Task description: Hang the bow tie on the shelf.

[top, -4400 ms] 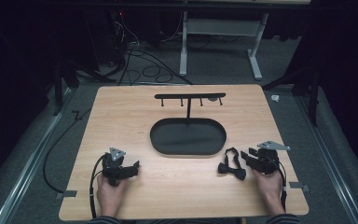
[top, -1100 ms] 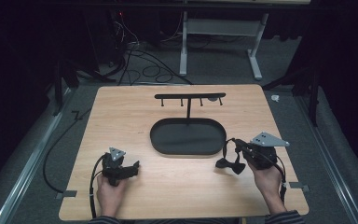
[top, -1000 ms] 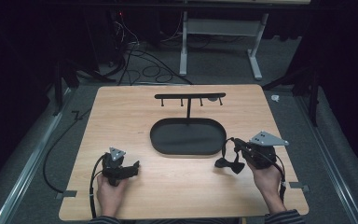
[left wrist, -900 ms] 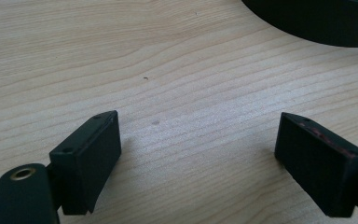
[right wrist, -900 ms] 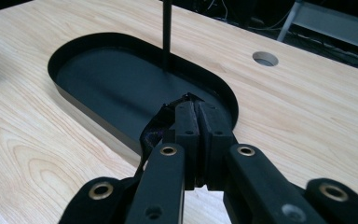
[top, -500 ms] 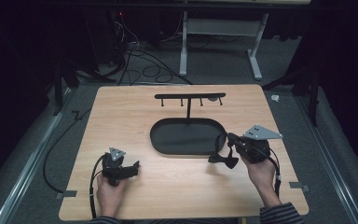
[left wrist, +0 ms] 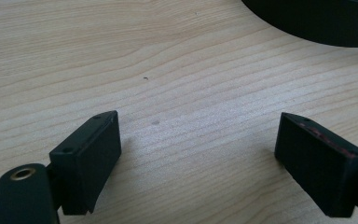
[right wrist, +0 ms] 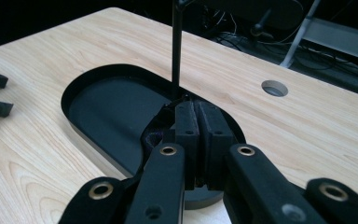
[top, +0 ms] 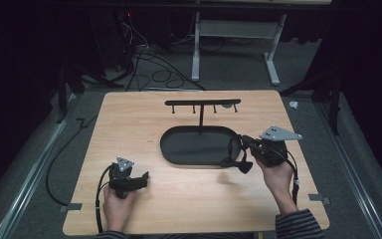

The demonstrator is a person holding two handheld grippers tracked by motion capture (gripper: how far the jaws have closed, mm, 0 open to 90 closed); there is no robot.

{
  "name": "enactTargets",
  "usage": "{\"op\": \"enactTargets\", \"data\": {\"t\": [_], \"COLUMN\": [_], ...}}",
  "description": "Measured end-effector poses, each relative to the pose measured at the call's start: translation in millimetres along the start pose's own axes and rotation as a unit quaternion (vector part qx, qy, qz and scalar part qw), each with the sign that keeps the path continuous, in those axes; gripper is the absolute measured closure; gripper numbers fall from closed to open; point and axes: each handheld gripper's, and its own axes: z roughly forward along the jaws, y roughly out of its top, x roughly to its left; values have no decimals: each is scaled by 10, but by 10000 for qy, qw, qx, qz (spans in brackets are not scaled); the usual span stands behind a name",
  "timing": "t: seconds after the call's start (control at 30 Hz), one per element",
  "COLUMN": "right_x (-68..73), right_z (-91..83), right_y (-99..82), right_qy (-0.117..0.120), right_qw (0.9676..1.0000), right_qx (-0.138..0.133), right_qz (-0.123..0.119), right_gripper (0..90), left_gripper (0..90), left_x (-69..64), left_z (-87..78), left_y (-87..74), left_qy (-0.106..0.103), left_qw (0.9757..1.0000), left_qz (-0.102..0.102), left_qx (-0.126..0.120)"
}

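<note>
High view, right gripper [top: 246, 149] fingers clamped on black strap [top: 236, 158] (dangling) — beside tray [top: 189, 147], left gripper [top: 138, 180] wide.

Each hand carries a black tool. The left tool [top: 129, 180] bears a small grey three-cornered plate on top, and a black cable loops from its body back past the wrist. The right tool [top: 251, 149] bears a larger grey plate with dark screw holes and its own black cable. Brass-ringed rivets join its black arms behind blocky black jaws. A dark striped sleeve [top: 298, 226] covers the right forearm.
</note>
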Motion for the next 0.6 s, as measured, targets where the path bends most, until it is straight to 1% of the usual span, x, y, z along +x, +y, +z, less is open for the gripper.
{"op": "enactTargets", "data": {"t": [0.27, 0.43, 0.6], "right_x": [-43, -87, -121], "right_z": [44, 123, 167], "right_y": [76, 117, 144], "right_qy": [64, 187, 204], "right_qw": [10000, 9997, 9996], "right_qx": [21, 59, 78], "right_qz": [45, 133, 152], "right_gripper": [885, 885, 885], "left_gripper": [149, 149, 149], "left_x": [0, 1, 1], "left_z": [0, 0, 0], "left_y": [0, 0, 0], "left_qy": [0, -1, -3], "left_qw": [10000, 10000, 10000], "left_qz": [-2, 3, 1], "left_qx": [-1, -1, -2]}}
